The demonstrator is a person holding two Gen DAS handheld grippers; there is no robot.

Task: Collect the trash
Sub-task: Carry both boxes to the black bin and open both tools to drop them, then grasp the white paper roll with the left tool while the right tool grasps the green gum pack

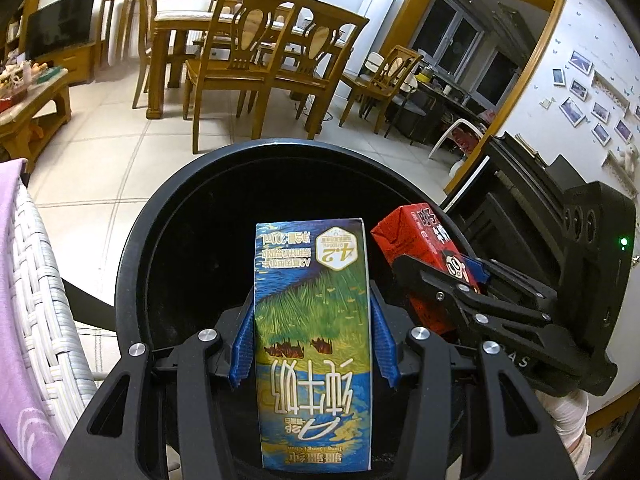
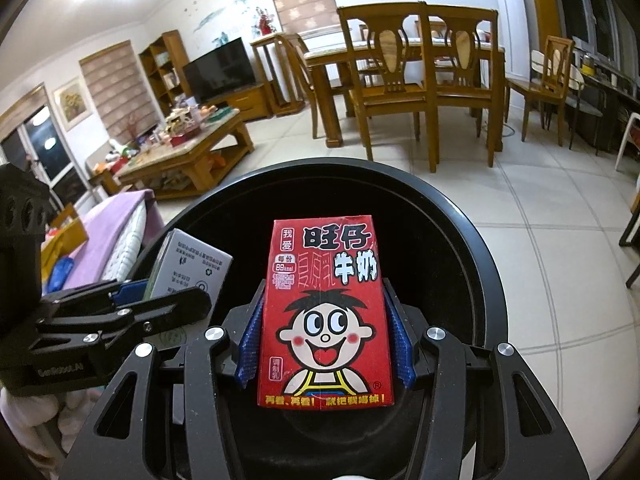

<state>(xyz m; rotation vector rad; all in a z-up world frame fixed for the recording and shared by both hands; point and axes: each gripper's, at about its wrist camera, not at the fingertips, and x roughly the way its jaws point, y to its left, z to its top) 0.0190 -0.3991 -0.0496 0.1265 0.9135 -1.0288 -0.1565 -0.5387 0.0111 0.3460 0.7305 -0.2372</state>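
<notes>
A round black trash bin [image 1: 168, 216] stands on the tiled floor [image 1: 100, 148], open mouth up. Over its near rim the left gripper [image 1: 314, 340] is clenched on a blue milk carton [image 1: 314, 320]. Just beside it, the right gripper [image 2: 326, 344] is clenched on a red milk carton [image 2: 326, 312], both above the opening.

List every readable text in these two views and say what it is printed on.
"旺仔牛奶", "我爱", "每份 89kcal": red milk carton, held in the right gripper.
"纯牛奶", "4.2", "200mL", upside down: blue milk carton, held in the left gripper.
"GenRobot.AI": left gripper's body, right wrist view.
Grey carton panel and remaining fine print: too small.
</notes>
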